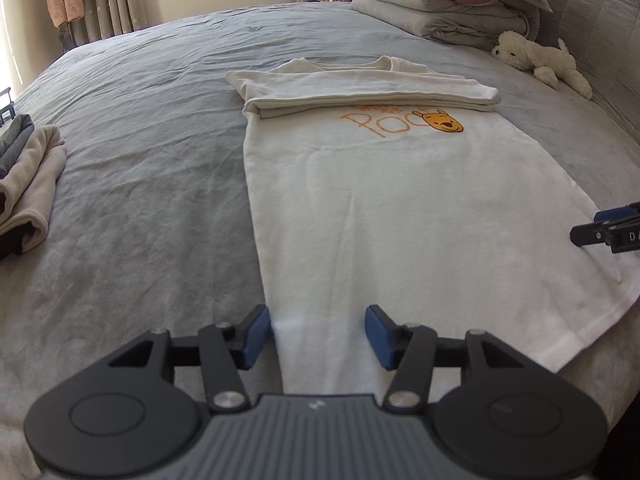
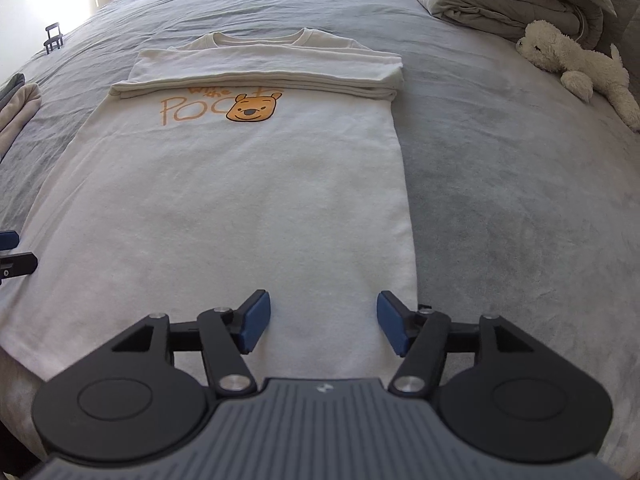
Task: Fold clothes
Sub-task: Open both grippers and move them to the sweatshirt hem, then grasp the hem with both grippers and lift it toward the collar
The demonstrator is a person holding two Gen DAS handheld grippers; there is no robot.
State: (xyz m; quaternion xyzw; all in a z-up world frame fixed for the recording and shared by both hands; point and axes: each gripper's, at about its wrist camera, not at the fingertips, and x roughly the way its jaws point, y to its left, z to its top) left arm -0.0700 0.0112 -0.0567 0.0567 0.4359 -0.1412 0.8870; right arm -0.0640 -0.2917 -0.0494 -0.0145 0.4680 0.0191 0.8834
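A white T-shirt [image 1: 380,200] with an orange bear print [image 1: 444,122] lies flat on the grey bed, its sleeves folded across the chest in a band near the collar. My left gripper [image 1: 318,336] hovers open over the shirt's near left hem corner, blue pads apart with only cloth below them. In the right wrist view the same T-shirt [image 2: 224,208] shows its bear print [image 2: 254,110]. My right gripper [image 2: 324,326] stands open above the near right hem corner. Each gripper shows at the edge of the other's view: the right gripper [image 1: 608,228], the left gripper [image 2: 12,256].
A grey bedspread [image 1: 140,168] covers the bed. Folded clothes [image 1: 28,184] are stacked at the left. A folded quilt [image 1: 440,4] and a white plush dog [image 1: 540,60] lie at the far right. Curtains and a window are behind the bed.
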